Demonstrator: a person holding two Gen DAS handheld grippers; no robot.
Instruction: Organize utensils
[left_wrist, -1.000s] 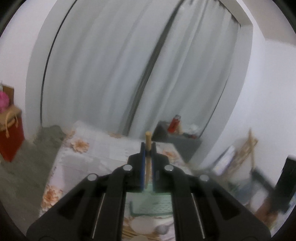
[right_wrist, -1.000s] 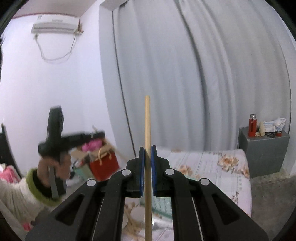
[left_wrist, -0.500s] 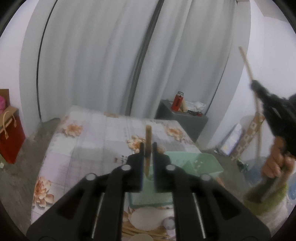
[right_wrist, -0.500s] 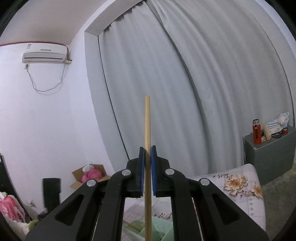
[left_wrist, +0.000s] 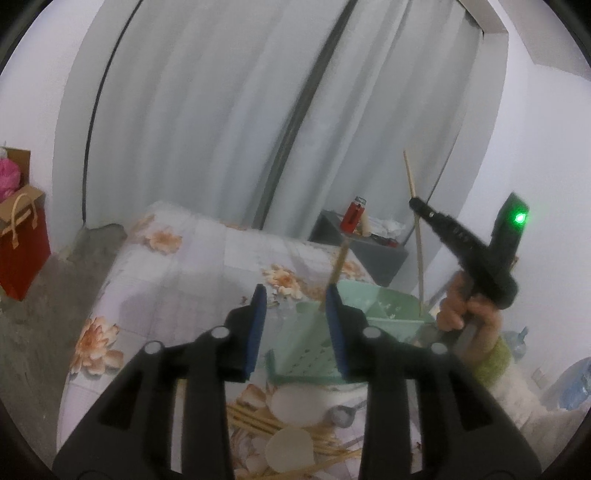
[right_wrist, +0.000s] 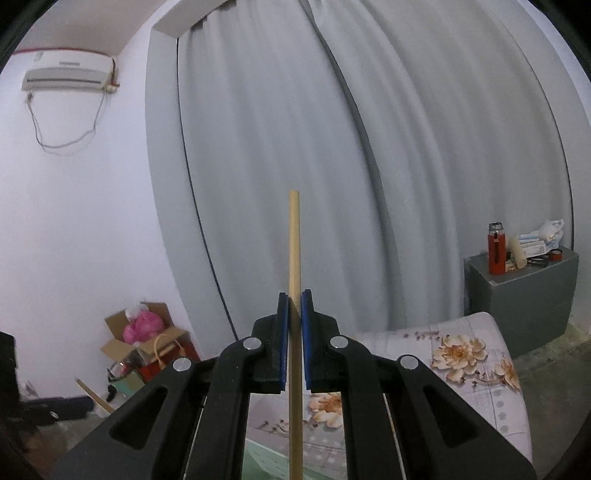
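In the left wrist view my left gripper (left_wrist: 295, 314) is open, above a green utensil basket (left_wrist: 369, 317) on the floral table (left_wrist: 177, 280). A wooden chopstick (left_wrist: 338, 269) leans free by the right pad, its lower end in the basket. My right gripper (left_wrist: 415, 201) is at the right, shut on a long chopstick (left_wrist: 417, 243) whose lower end is in the basket. In the right wrist view the right gripper (right_wrist: 294, 332) is shut on that upright chopstick (right_wrist: 294, 243).
Loose chopsticks (left_wrist: 255, 421), pale spoons (left_wrist: 290, 448) and a metal spoon (left_wrist: 340, 413) lie on the table near me. A grey cabinet (left_wrist: 373, 254) with a red flask (left_wrist: 352, 216) stands behind the table. A red bag (left_wrist: 22, 251) sits on the floor at left.
My left gripper has opened and let go of its chopstick, which now leans in the basket. The right gripper has moved in over the basket with its chopstick.
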